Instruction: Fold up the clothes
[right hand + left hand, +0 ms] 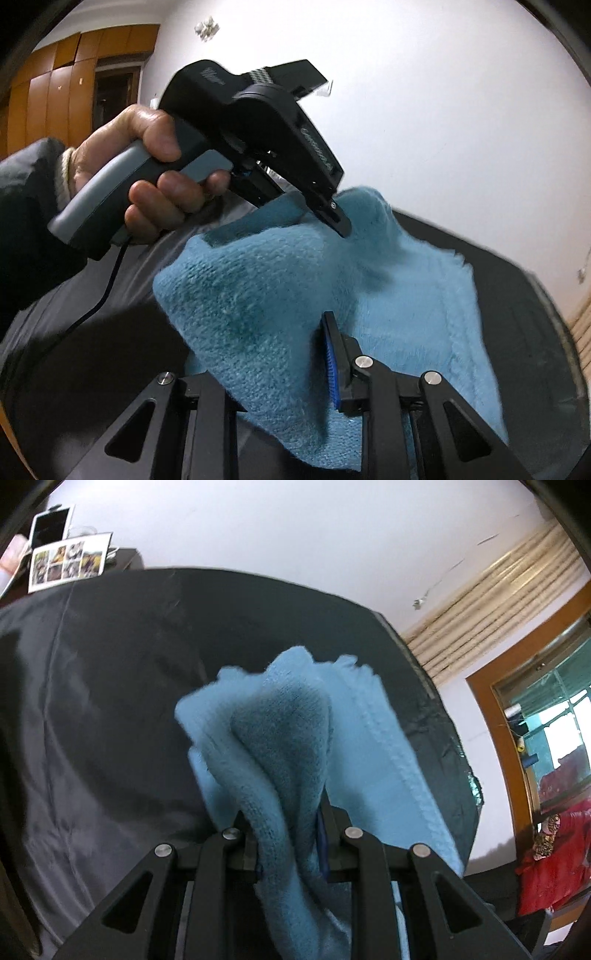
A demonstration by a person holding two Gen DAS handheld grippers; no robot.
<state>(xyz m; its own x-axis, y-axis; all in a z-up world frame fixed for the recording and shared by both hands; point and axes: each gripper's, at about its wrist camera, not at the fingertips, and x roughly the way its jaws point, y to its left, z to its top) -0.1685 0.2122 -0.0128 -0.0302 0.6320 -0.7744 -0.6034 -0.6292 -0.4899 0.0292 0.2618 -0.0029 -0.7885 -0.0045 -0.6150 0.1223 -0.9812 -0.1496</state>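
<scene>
A light blue knitted garment (280, 723) is bunched up over a dark cloth-covered table (110, 701). In the left wrist view my left gripper (286, 819) is shut on a fold of it, and the knit rises between the black fingers and hides their tips. In the right wrist view the same garment (266, 295) drapes over my right gripper (269, 354), which is shut on its near edge; the blue pad (330, 362) presses the knit while the other finger is hidden under it. A hand (147, 147) holds the left gripper (341, 225), which pinches the garment's raised far corner.
A sheet of photos (66, 563) and a tablet lie at the table's far left corner. A wood-framed window (535, 738) and red fabric (554, 849) are to the right. Wooden cabinets (66, 92) stand behind the hand. A black cable (107, 288) hangs from the left gripper's handle.
</scene>
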